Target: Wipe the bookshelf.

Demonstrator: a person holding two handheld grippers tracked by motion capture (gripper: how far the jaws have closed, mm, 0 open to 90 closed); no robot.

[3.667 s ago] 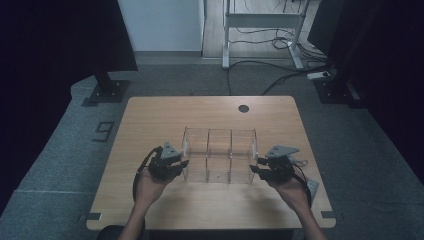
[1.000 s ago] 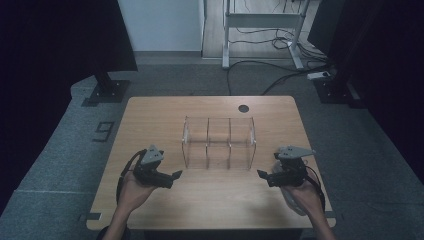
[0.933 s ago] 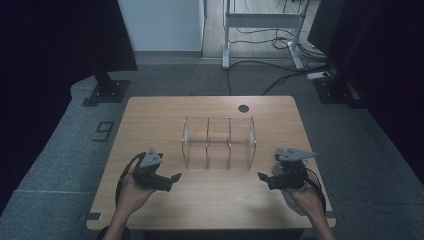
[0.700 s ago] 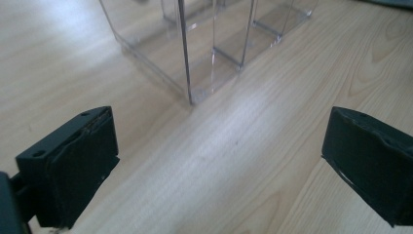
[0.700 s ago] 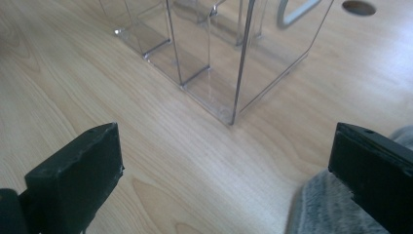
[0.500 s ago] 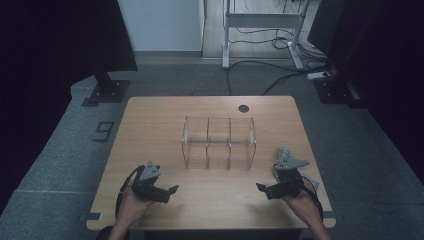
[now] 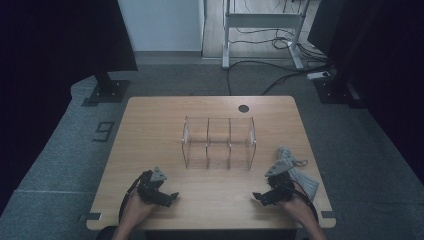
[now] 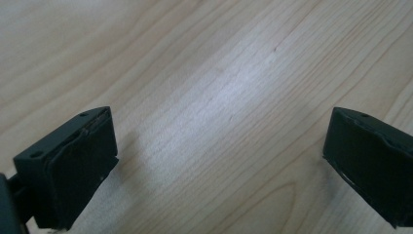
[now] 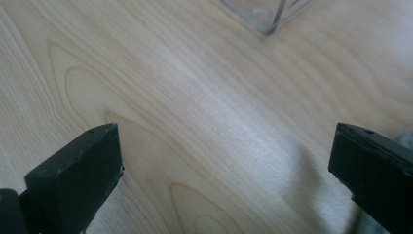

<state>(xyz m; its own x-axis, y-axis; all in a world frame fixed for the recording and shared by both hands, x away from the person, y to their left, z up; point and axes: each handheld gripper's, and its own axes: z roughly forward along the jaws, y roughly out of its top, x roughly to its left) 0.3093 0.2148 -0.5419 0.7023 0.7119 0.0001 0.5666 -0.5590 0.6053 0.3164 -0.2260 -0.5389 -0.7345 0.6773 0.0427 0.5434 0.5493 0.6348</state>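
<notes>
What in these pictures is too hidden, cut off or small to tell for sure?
- Clear divided box: in the high view its walls are see-through and faint; anything small inside is too dim to make out. In the right gripper view the top edge cuts it off at one corner.
- Grey thing by the right gripper: the hand partly covers it, so what it is stays unclear.
- Dark round spot on the table: too small to tell hole from cap.

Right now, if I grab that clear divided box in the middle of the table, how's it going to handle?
The clear box looks like thin rigid sheet, so probably stiff and light. Its glossy walls may slip between jaws and could crack if squeezed hard. It sits low and wide on the table, so a push should slide it rather than tip it.
</notes>
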